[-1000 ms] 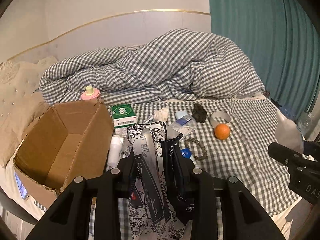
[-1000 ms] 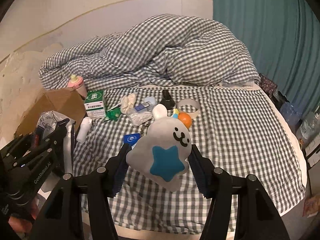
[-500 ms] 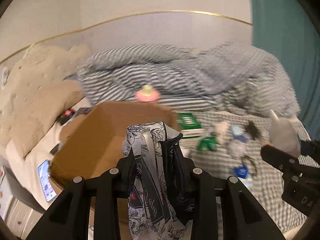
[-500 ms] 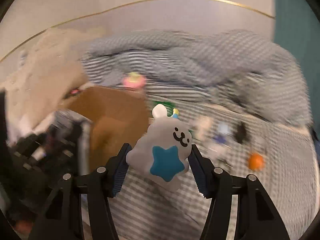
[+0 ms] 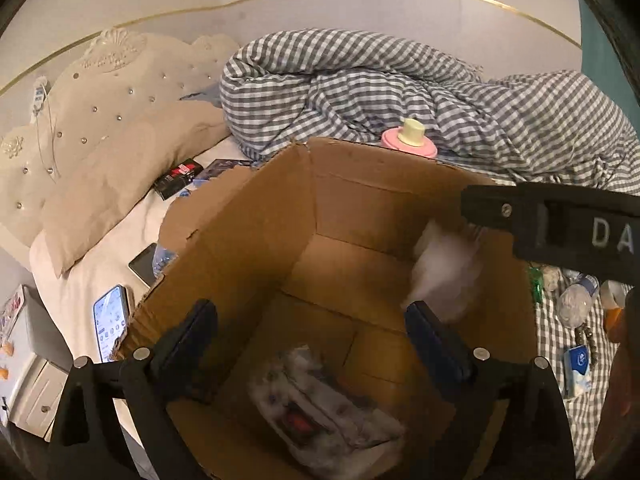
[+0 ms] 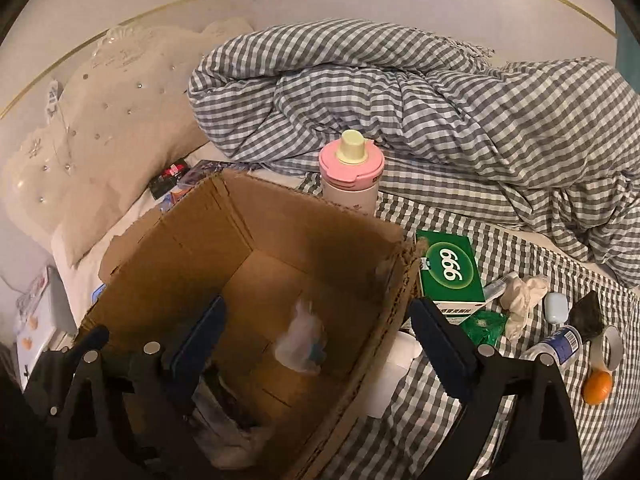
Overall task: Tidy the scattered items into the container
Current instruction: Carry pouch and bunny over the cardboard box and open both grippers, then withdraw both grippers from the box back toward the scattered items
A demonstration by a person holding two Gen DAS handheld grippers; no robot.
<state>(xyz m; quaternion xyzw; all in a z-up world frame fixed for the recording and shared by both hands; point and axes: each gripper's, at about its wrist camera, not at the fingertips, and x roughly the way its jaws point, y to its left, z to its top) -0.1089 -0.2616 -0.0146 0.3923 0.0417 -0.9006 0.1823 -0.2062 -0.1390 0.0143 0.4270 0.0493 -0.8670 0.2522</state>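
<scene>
An open cardboard box (image 5: 248, 236) (image 6: 280, 216) stands on the bed. My left gripper (image 5: 312, 332) is open above it; the patterned black-and-white pouch (image 5: 320, 404) lies blurred on the box floor. My right gripper (image 6: 316, 328) is open over the box too. The white plush toy (image 6: 300, 336) (image 5: 444, 276) is blurred inside the box, free of the fingers. Scattered on the checked sheet: a green box (image 6: 452, 272), a pink-lidded bottle (image 6: 352, 176), a crumpled tissue (image 6: 520, 300), an orange (image 6: 598, 386).
A checked duvet (image 6: 420, 92) is heaped behind. A beige pillow (image 5: 120, 168) and headboard are on the left. Phones (image 5: 110, 322) lie left of the box. A tape roll (image 6: 612, 344), small bottle (image 6: 560, 344) and black object (image 6: 588, 316) lie right.
Both grippers swung left over the box and opened. The pouch left my left gripper and the plush toy left my right; both are in the box.
</scene>
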